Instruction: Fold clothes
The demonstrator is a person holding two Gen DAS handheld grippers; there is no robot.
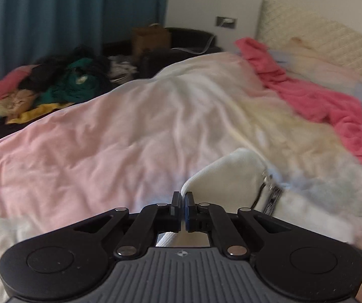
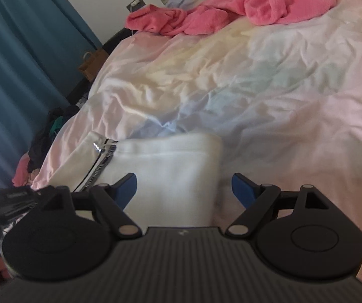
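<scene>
A: While the left gripper (image 1: 183,208) has its fingers pressed together on a hem of the white zip garment (image 1: 234,174), the right gripper (image 2: 184,189) hovers over the same garment with its fingers wide apart, holding nothing.

B: Where does the garment lie?

A: On the pastel duvet (image 2: 269,96), at the near edge of the bed, well apart from the pink towel (image 2: 234,12) bunched toward the headboard (image 1: 332,40). Off the duvet's left side sits a pile of dark and green clothes (image 1: 62,80).

B: How will it handle?

A: It looks like soft, thick fleece: light, limp, likely to sag and slide on the smooth duvet. The metal zip (image 2: 102,156) is the one stiff line and could twist the fold.

B: Best place to hold?

A: Probably the free corner on the zip's far side, by the seam, matching the left grip. Motion blur hides finer detail of the fabric's edge.
</scene>
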